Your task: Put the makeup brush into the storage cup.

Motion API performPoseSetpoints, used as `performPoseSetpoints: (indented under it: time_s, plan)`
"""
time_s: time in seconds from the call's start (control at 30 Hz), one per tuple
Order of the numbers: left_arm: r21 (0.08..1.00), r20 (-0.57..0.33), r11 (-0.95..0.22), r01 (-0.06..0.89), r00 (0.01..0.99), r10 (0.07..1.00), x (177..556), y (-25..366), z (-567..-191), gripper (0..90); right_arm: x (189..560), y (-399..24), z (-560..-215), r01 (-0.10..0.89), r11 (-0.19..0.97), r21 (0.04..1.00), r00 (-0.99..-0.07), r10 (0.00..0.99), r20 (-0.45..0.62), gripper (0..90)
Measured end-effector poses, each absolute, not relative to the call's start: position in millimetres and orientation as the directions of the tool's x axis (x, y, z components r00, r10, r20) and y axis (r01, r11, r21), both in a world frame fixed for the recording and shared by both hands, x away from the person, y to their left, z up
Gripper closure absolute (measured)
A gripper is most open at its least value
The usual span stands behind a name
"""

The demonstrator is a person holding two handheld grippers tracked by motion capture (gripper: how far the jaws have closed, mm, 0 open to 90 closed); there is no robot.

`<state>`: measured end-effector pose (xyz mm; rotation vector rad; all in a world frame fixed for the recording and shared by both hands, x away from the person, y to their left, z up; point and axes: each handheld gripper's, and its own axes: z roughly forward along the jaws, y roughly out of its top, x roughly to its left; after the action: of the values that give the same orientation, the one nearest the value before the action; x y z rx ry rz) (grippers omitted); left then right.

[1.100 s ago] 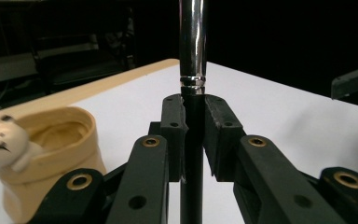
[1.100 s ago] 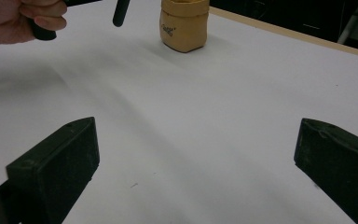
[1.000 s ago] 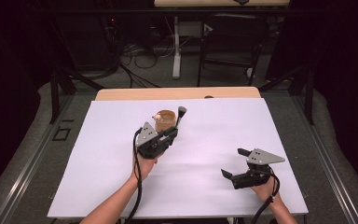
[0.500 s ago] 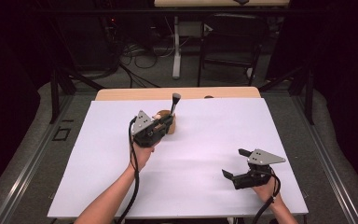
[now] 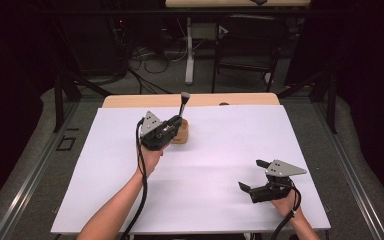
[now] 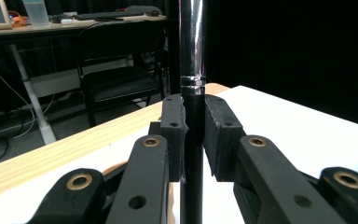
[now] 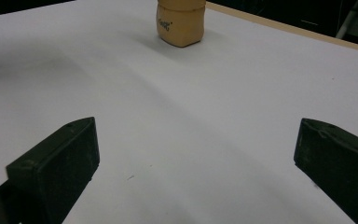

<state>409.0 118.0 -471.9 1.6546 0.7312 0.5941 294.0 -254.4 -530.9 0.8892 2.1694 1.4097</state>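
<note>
**Inspector A:** Which way does the tool point?

**Inspector B:** The tool (image 5: 183,104) stands nearly upright, long axis vertical with a slight lean. Its upper end rises above the left hand-held gripper (image 5: 172,125); its lower part runs down toward the wooden cup (image 5: 181,133). In the high view I cannot tell whether the lower end is inside the cup or just above it.

**Inspector A:** Appearance?

**Inspector B:** In the left gripper view it is a slim rod (image 6: 192,56): polished chrome above a ringed collar, matt black below. In the high view the top end is a small, wider grey tip.

**Inspector A:** Left hand-held gripper?

**Inspector B:** Closed on the tool. Both pads (image 6: 173,130) press the black section just under the collar.

**Inspector A:** Right one?

**Inspector B:** The right hand-held gripper (image 5: 252,177) sits low over the white table (image 5: 220,170) near its front right corner, jaws wide apart, nothing between them. It is well apart from the cup, which its own view shows as a tan, rounded container with a small printed mark (image 7: 181,23).

**Inspector A:** Location of the cup?

**Inspector B:** On the table towards the far edge, just beside the left hand-held gripper.
</note>
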Motion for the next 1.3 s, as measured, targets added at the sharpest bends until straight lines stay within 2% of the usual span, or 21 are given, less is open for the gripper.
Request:
performPoseSetpoints:
  time_s: [1.3]
  plan:
    - [0.977,0.023,-0.146,0.155,0.605,0.796,449.0,106.6,-481.3,78.9,294.4,-257.4,-530.2,0.298,0.284,0.911,-0.709,0.705,0.012,0.0]
